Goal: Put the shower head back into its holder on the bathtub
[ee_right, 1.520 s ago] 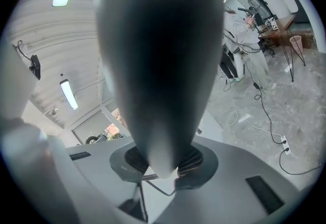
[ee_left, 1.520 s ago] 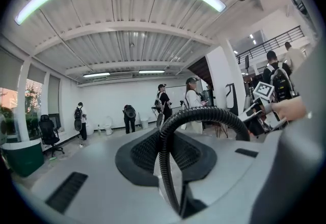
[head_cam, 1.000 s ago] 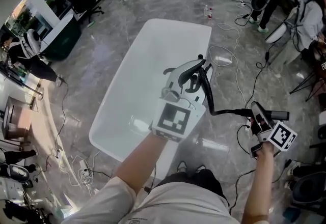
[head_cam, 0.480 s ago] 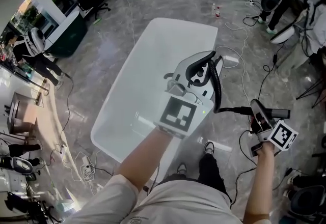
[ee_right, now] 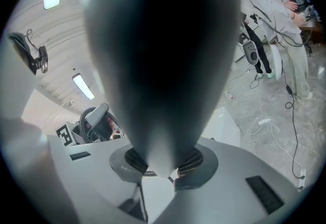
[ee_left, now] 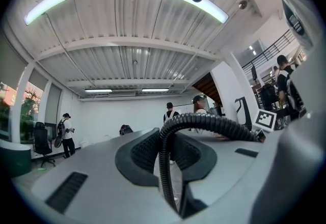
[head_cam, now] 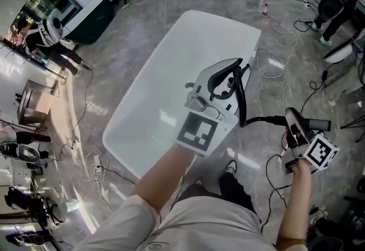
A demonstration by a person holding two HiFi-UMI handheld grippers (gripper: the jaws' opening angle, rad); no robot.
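The white bathtub [head_cam: 165, 67] lies below me on the grey marble floor. Over its right rim, my left gripper [head_cam: 225, 81] is shut on the black ribbed hose [head_cam: 240, 104]. In the left gripper view the hose [ee_left: 204, 122] rises from between the jaws of the left gripper [ee_left: 168, 167] and bends to the right. To the right of the tub, my right gripper [head_cam: 293, 130] is shut on the dark shower head [head_cam: 308, 125]. Its tapered body [ee_right: 158, 65] fills the right gripper view, clamped in the right gripper [ee_right: 163, 167]. No holder shows.
White and black cables [head_cam: 274, 67] loop on the floor right of the tub. Bottles [head_cam: 263, 7] stand beyond its far end, and a power strip [head_cam: 97, 171] lies at its near left. People and equipment stand around the room's edges.
Both grippers have travelled along the tub's right side with the hose and shower head, and the tub sits differently in the view. Neither grip has changed.
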